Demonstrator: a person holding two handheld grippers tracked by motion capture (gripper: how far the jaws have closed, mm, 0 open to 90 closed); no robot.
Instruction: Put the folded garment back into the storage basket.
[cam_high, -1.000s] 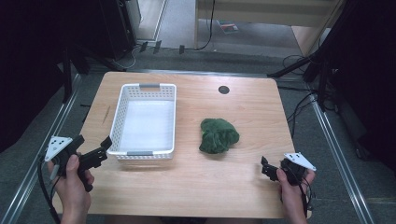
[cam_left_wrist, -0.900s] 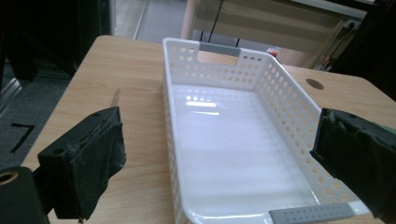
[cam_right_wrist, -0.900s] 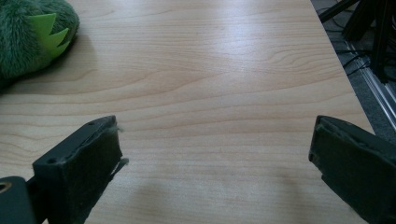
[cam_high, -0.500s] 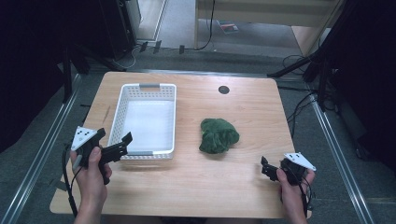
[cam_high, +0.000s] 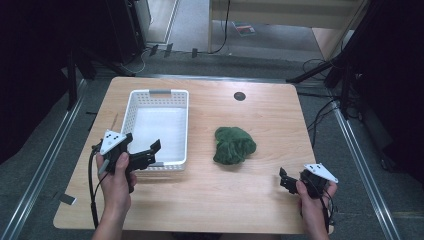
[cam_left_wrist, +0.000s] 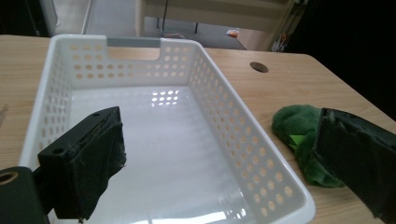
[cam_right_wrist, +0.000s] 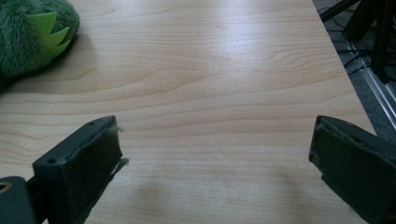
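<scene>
The left gripper, jaws spread wide and empty, is held over the near rim of the white basket. The right gripper, likewise wide open, is held near the table's front right corner. The green plush toy lies between them, partly masked by a jaw in the left gripper view.

The left gripper is black, with a light grey three-cornered plate on top and a black cable hanging from it. The right gripper looks the same. Up close, each jaw is a flat black block with a small round hole and fuzzy, frayed padding. The person's forearms are bare.
</scene>
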